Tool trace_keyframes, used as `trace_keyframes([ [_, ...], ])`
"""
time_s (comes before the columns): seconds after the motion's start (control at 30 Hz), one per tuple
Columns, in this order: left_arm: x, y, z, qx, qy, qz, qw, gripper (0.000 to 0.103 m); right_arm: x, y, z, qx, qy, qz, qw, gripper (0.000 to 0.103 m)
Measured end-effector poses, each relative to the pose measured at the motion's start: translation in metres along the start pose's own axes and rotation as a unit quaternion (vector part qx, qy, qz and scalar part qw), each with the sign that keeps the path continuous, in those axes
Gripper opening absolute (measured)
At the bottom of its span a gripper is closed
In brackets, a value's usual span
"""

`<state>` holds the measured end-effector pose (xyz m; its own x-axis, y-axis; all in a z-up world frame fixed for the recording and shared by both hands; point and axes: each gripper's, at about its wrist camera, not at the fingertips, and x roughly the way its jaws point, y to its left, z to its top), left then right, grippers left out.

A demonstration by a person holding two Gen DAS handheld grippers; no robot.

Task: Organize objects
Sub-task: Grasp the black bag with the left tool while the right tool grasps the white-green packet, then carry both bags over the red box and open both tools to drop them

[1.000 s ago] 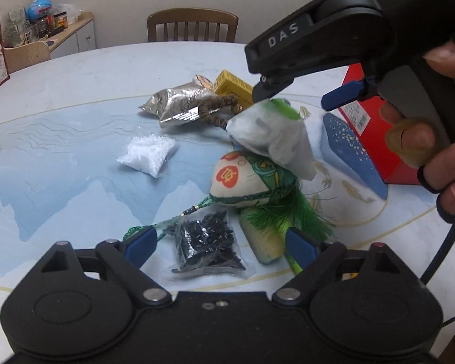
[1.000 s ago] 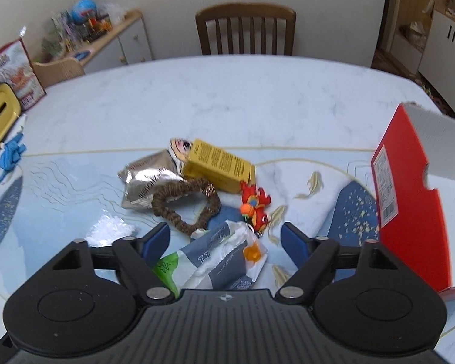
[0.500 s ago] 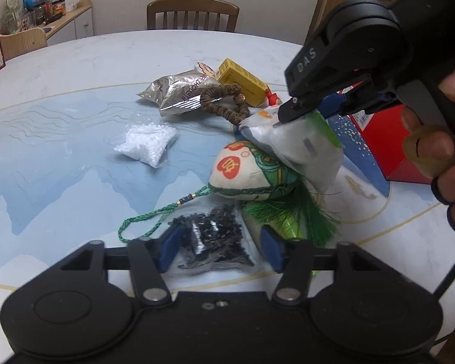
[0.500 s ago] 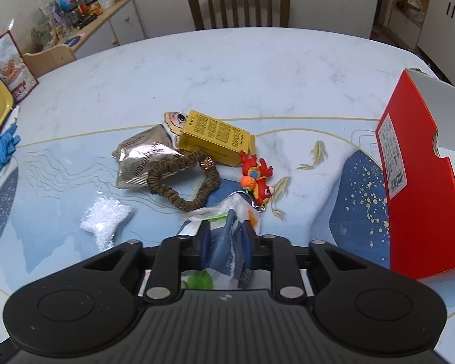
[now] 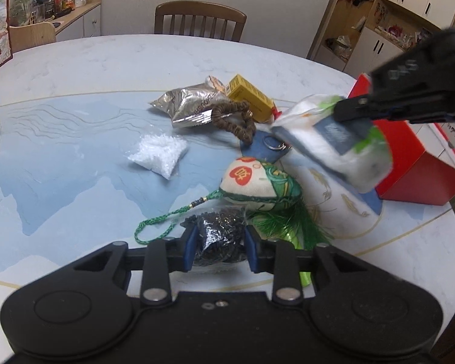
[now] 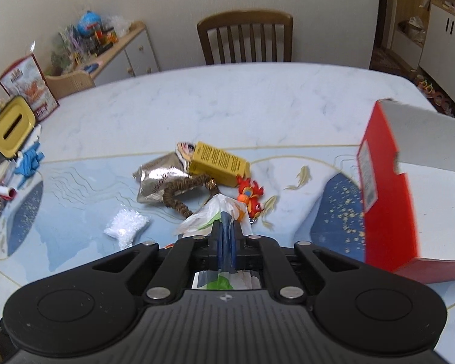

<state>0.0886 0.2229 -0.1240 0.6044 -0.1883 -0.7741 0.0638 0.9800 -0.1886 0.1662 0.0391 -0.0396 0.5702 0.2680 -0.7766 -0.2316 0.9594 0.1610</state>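
From the left wrist, the left gripper [image 5: 218,247] pinches the black bead bag [image 5: 220,239] low over the bench [image 5: 75,182]; the right gripper [image 5: 345,112] holds the white packet [image 5: 342,148] aloft, just left of the red box [image 5: 415,166].

From the right wrist, the right gripper [image 6: 226,236] is pressed on the packet [image 6: 215,215]; the box [image 6: 388,212] lies to its right, so the right hand is nearer.
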Motion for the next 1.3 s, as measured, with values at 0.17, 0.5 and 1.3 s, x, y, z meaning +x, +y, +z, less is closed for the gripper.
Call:
trace_keyframes([
  [0.17, -0.025, -0.006, 0.013, 0.008, -0.016, -0.019, 0.9997, 0.031, -0.037, -0.020, 0.009, 0.022, -0.034, 0.004, 0.999, 0.005],
  [0.5, -0.065, -0.054, 0.056, 0.069, -0.069, -0.041, 0.9944, 0.031, -0.084, -0.089, 0.022, 0.071, -0.078, -0.015, 0.994, 0.005],
  [1.3, 0.036, -0.275, 0.121, 0.099, -0.041, -0.070, 0.9917, 0.031, -0.082, -0.318, 0.028, 0.100, -0.076, -0.031, 0.992, 0.005],
])
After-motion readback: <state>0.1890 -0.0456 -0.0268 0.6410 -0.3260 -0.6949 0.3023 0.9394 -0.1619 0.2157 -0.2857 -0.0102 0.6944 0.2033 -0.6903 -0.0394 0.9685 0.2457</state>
